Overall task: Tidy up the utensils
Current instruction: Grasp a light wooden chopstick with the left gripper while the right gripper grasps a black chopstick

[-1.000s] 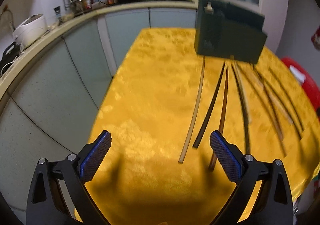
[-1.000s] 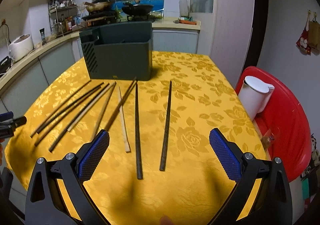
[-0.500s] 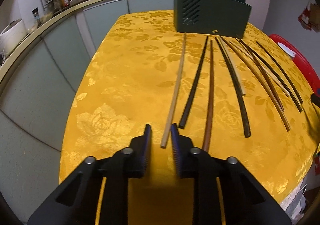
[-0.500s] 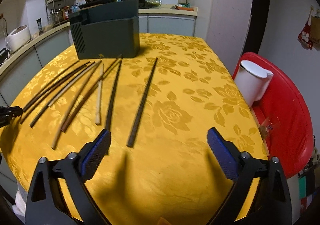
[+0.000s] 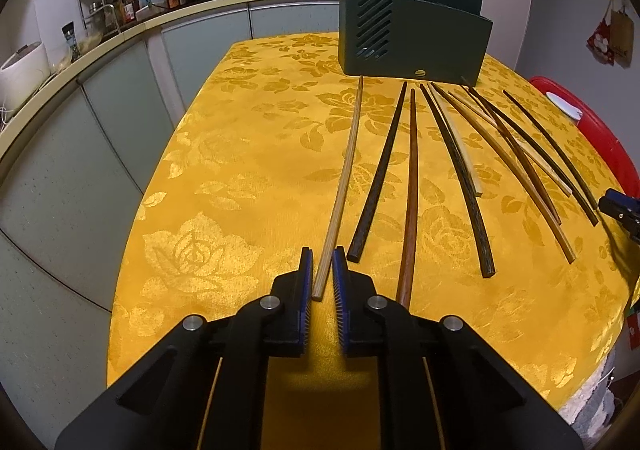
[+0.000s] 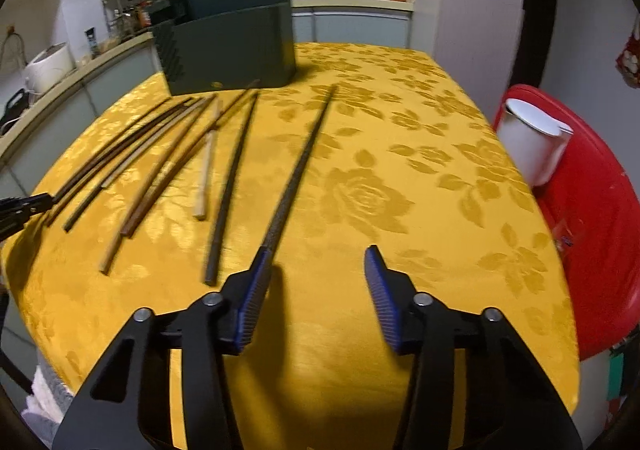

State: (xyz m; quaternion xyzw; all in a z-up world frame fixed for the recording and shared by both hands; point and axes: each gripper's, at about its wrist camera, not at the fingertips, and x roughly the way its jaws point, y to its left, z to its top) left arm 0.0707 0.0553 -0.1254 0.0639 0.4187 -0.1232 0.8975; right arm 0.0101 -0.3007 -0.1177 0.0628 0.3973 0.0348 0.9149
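Pickup step: my left hand-held gripper (image 5: 321, 266) nearly clenched around the pale bamboo chopstick (image 5: 343, 186) lying on the yellow-clothed surface (image 5: 248, 170), right hand-held gripper (image 6: 316, 270) released; next, lift toward dark green holder box (image 5: 416, 38).

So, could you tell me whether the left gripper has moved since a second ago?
Yes. The left gripper has come down and forward toward the dark utensil holder, narrowing around the near end of the light chopstick.

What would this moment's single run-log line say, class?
left gripper: nearly shut around pale chopstick | right gripper: open by black chopstick | holder: upright
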